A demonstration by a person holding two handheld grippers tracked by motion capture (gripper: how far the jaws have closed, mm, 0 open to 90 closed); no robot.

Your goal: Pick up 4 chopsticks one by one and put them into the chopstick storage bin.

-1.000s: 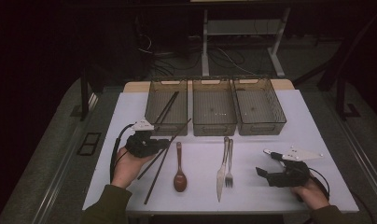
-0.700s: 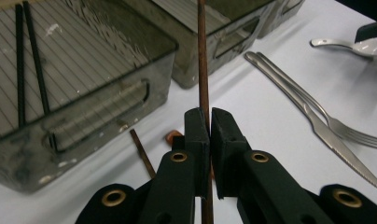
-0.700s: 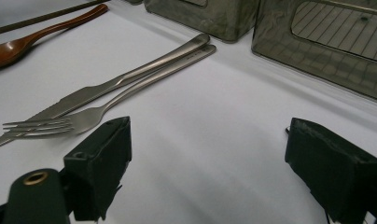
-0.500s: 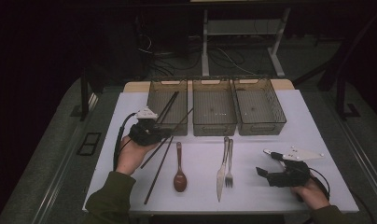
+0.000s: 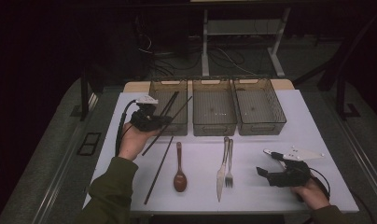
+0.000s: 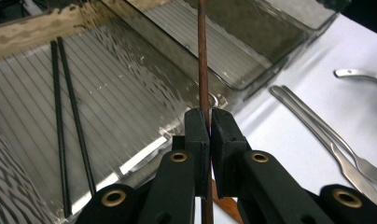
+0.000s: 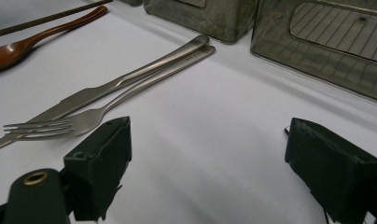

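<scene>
Chopstick [image 6: 203, 60] and left claw [image 6: 210, 122] were the pair that mattered: the brown stick was pinched between the shut jaws and ran straight on ahead of them, its far end reaching over the left tray [image 5: 155, 100]. In the high view the left claw [image 5: 164, 122] hovered at that tray's near edge, with the stick [image 5: 176, 113] slanting up and to the right across its right wall. Two black chopsticks [image 6: 67, 116] already lay lengthwise on the tray floor, so the held one would, I judge, need turning toward their line before being lowered. A second brown chopstick [image 5: 158, 169] lay on the white desk [image 5: 317, 135], just left of the wooden spoon [image 5: 179, 173]. The left hand was by far the nearer to both.

The right claw [image 7: 207, 177] rested open and empty on the desk, well apart, with the knife [image 7: 126, 81] and fork [image 7: 84, 119] ahead of it. No brand, label or readable writing showed; a faint stamp on the knife handle was too small to read.
</scene>
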